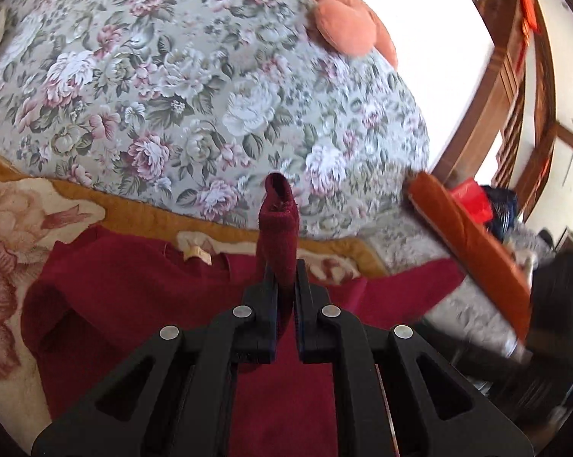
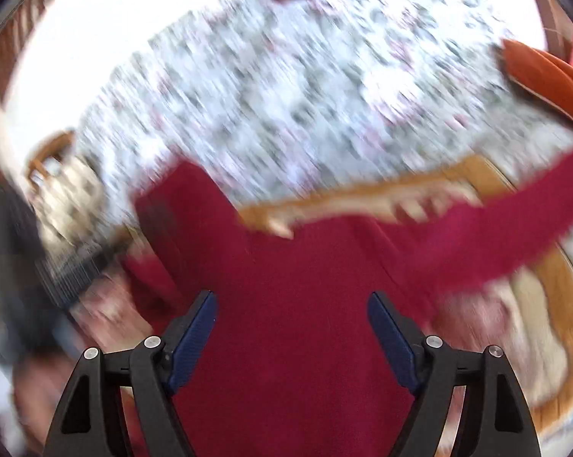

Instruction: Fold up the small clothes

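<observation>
A floral sofa back [image 1: 195, 87] is seen filling the far side, with a peach cushion [image 1: 340, 26] set against its top edge. Below it, a dark red garment [image 1: 141, 297] is spread flat over a flowered throw [image 1: 16, 228] with a mustard border – one sleeve [image 2: 507, 224] is stretched out sideways. A fold of the garment's fabric is pinched upright by the left gripper [image 1: 285, 285], jaws closed on it. The right gripper [image 2: 292, 316] is held wide apart above the cloth, nothing gripped – that view is blurred.

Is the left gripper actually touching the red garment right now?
Touching. The left wrist view shows the left gripper closed on a pinched fold of the red garment, with cloth sticking up between its fingers.
</observation>
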The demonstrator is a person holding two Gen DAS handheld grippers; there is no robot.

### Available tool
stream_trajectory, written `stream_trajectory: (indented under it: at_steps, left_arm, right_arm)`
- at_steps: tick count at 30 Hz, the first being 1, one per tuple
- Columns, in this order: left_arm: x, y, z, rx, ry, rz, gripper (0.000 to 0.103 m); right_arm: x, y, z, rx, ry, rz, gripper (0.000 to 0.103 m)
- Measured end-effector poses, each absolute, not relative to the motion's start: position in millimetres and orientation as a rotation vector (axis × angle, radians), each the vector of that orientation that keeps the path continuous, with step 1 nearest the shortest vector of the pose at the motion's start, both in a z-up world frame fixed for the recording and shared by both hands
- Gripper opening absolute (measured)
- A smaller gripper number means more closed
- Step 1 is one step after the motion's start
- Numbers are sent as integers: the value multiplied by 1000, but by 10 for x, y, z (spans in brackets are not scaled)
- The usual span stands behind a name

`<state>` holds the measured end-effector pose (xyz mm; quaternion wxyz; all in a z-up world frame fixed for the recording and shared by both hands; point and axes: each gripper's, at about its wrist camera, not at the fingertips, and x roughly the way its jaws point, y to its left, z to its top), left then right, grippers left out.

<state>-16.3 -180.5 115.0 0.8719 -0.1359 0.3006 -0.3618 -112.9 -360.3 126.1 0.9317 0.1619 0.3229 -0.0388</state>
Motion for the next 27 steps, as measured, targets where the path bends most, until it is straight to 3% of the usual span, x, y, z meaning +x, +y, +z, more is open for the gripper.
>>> stream_trajectory:
  at_steps: [4,11,17,19,20,25,27]
  left_arm:
    - [-274,-1866,920,-190,645,-754,5]
    - [-456,-2139,480,-85,764,-871,5]
    - [-704,-2347,423,-5,796,-959,11]
    - [-726,-2352,379,-1,829,-974,11]
    - [-732,-2338,367,-1,844,-976,11]
    - [-742,-2107,365,-34,907,-927,11]
    - [-677,-1879,358,-90,948,-875,11]
  right_arm:
    - [-620,-3550,1424,472,747,140,80]
    - [-32,-3769,443,967,1065,266,80]
    - [-283,-3844,421,870,1076,128,80]
    - [-358,-3886,374,854,1091,80,69]
    - [-416,-3905,336,858,1102,62,59]
    - [-597,-4045,124,897,1112,54,51]
    - [-648,-4091,53,889,1099,29,43]
